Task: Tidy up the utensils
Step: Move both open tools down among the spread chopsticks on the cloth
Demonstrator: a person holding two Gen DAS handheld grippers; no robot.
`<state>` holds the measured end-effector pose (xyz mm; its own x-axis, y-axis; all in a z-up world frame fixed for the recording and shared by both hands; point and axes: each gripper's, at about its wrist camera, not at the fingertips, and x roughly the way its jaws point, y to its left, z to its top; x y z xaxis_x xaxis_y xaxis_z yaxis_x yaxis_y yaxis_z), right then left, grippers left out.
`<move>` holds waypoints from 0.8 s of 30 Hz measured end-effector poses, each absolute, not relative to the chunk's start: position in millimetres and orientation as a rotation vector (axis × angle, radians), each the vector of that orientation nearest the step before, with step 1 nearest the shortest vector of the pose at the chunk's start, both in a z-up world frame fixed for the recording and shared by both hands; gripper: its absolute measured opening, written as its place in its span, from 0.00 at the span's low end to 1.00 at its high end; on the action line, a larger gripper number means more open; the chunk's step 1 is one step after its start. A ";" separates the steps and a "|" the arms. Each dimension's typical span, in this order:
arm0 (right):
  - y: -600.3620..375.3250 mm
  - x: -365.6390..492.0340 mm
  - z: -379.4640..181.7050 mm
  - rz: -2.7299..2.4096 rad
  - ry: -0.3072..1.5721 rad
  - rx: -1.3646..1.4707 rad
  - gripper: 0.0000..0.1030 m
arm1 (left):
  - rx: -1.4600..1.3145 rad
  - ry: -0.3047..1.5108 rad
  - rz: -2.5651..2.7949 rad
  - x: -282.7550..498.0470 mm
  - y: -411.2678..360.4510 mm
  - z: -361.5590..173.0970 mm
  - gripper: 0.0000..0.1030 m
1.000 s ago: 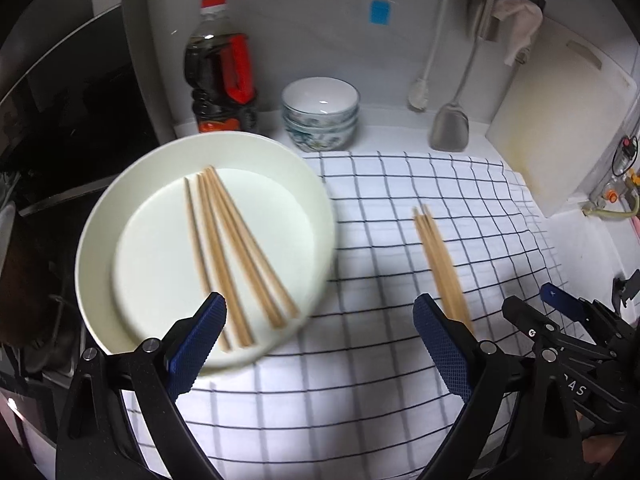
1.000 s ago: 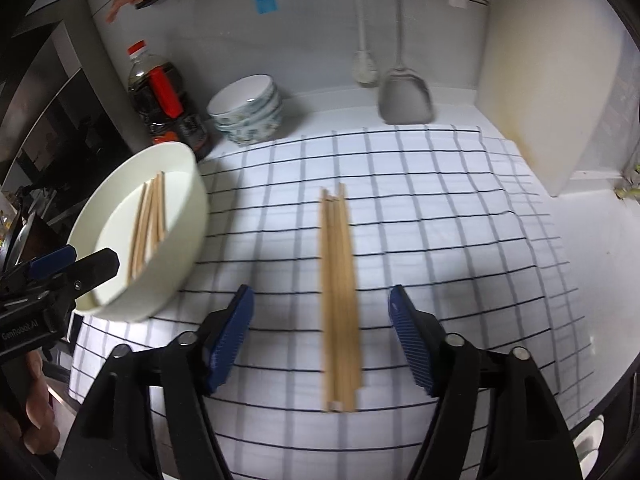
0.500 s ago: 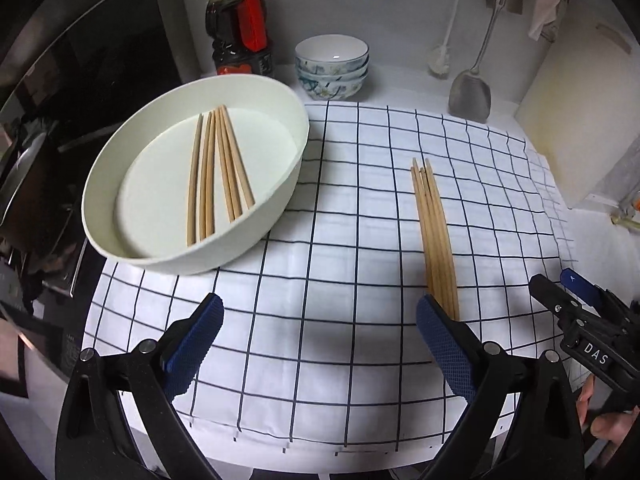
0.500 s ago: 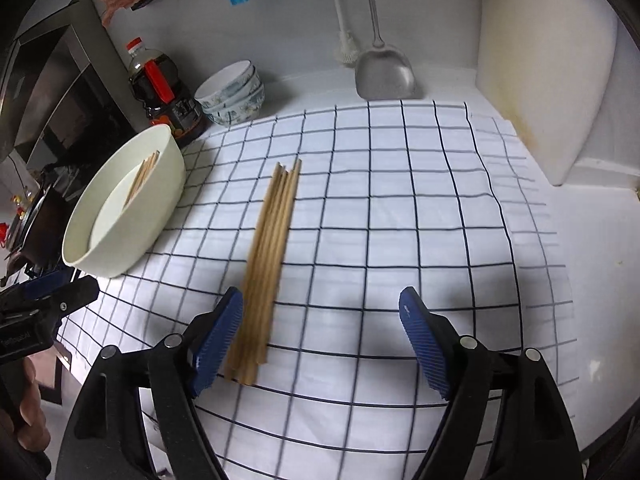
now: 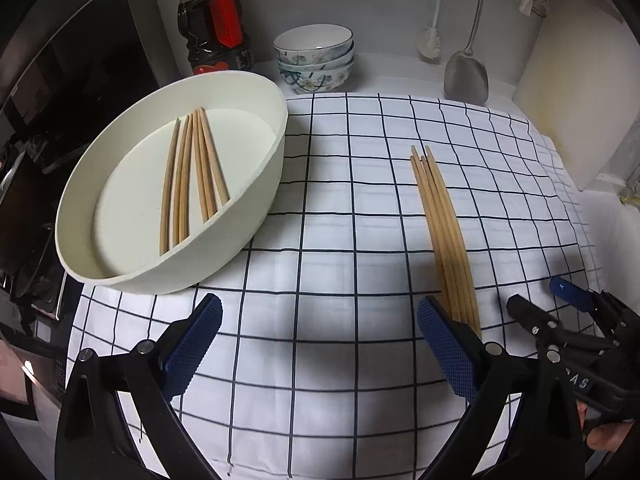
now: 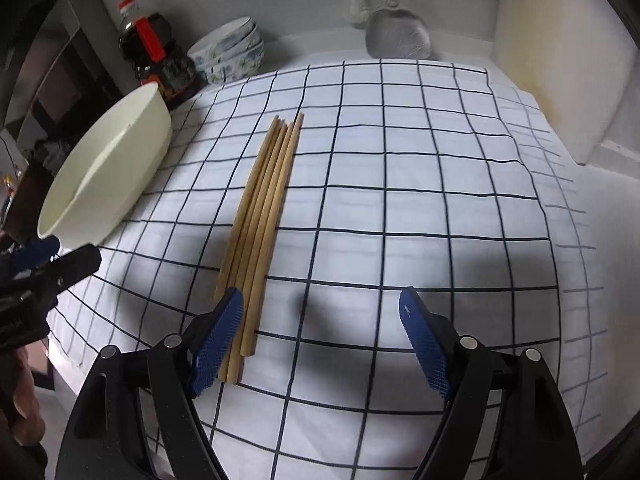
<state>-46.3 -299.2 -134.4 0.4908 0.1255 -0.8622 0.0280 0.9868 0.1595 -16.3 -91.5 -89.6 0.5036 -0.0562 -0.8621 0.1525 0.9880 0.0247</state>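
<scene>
Chopsticks are the business here, in two lots. Going by size, the checked cloth (image 5: 320, 208) covers most of the counter. On it, at about ten o'clock from the left gripper (image 5: 320, 344), sits a wide white bowl (image 5: 256, 184) with five or so chopsticks in the bowl (image 5: 188, 176) lying loose on its floor. The loose bundle of chopsticks (image 6: 260, 224) lies flat on the cloth, running from six toward twelve o'clock, its near ends right at the inner finger of the right gripper (image 6: 320, 340).

Both grippers are spread wide and carry nothing. The right one's jaws have just been opening, and the bundle lies at the left edge of the gap rather than squarely in it.

I'd judge the step in hand is lining up to collect the bundle from the cloth. The next move calls for the right gripper to shift toward nine o'clock so the sticks sit centred, then close gently so none roll free.

Behind, at twelve o'clock, stand stacked patterned bowls (image 5: 314, 58), a dark bottle (image 5: 214, 20) whose red label I can't read, and a hanging spatula (image 5: 466, 76). The right gripper's body shows letters like "DAS".
</scene>
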 end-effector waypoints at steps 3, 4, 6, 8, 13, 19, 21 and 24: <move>-292.5 -42.3 -139.7 0.061 1.058 0.156 0.74 | 0.101 1.038 -0.124 -10.6 -89.6 -95.8 0.93; -290.8 -41.2 -141.5 0.058 1.060 0.148 0.74 | 0.098 1.038 -0.123 -9.2 -88.7 -97.5 0.93; -287.6 -39.2 -145.4 0.053 1.067 0.134 0.74 | 0.092 1.041 -0.128 -7.4 -88.1 -100.3 0.93; -286.6 -37.8 -149.5 0.044 1.073 0.127 0.74 | 0.094 1.043 -0.131 -6.8 -88.3 -103.0 0.93; -284.7 -37.3 -157.5 0.039 1.091 0.111 0.74 | 0.099 1.053 -0.137 -6.2 -90.0 -107.8 0.93; -278.4 -39.1 -159.9 0.028 1.080 0.048 0.74 | 0.112 1.049 -0.146 -7.2 -95.5 -109.1 0.93; -275.8 -40.2 -160.0 0.030 1.078 0.032 0.74 | 0.114 1.052 -0.150 -8.0 -98.1 -110.2 0.93; -274.0 -41.6 -159.4 0.026 1.075 0.008 0.74 | 0.118 1.054 -0.151 -8.6 -99.4 -111.5 0.93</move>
<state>-41.6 -274.0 -159.4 0.4754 0.0251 -0.8794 -0.0169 0.9997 0.0194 -8.6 -99.4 -111.5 0.4853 -0.0670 -0.8718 0.1803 0.9833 0.0248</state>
